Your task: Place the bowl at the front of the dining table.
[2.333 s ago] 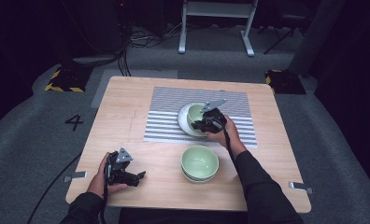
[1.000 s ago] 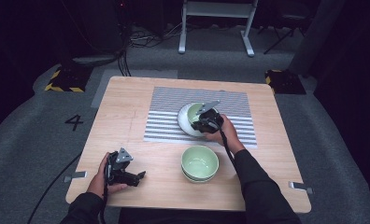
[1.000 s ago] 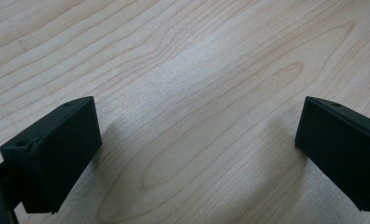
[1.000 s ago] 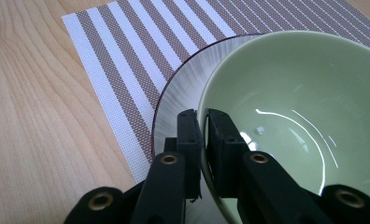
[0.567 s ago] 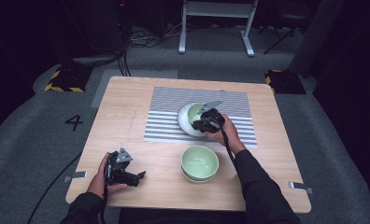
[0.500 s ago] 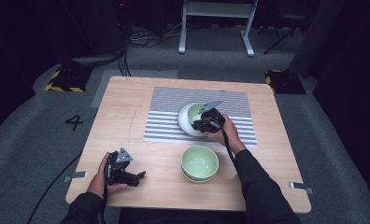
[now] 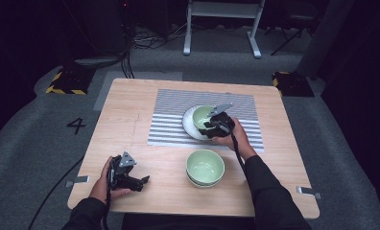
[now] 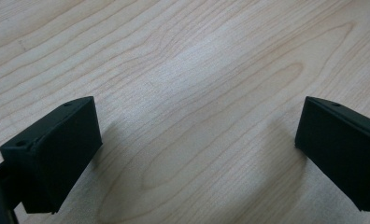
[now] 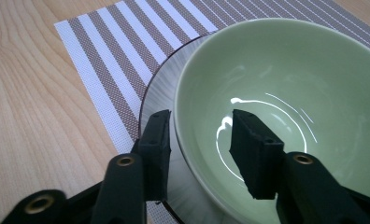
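Right gripper (image 9: pixel 199 140) jaws have just been opening; earlier they were pinched together on the rim of the green bowl (image 9: pixel 286 107), now they are standing apart with the rim between them, one jaw outside the wall, one inside, the pads not visibly pressing on it; otherwise nothing is shifting in the high view, both hands and both bowls sitting where they were.

Using the striped placemat (image 7: pixel 171 120) as reference: a white plate (image 7: pixel 189 125) is lying on the mat's middle; the green bowl (image 7: pixel 202 115) is sitting upright in the plate; the right gripper (image 7: pixel 212 128) is hovering at the bowl's near-right rim, over the mat's near-right part, the right hand (image 7: pixel 233 136) behind it reaching in from the mat's near edge.

A second stack of green bowls (image 7: pixel 205 167) is standing on bare table (image 7: pixel 130 100) just off the mat's near edge, apart from the plate.

Left gripper (image 7: pixel 130 178) is resting well off the mat's near-left corner, near the table's front edge, held by the left hand (image 7: pixel 104 179); in the left gripper view its jaws are standing wide apart over bare wood (image 8: pixel 188 93), nothing between them.
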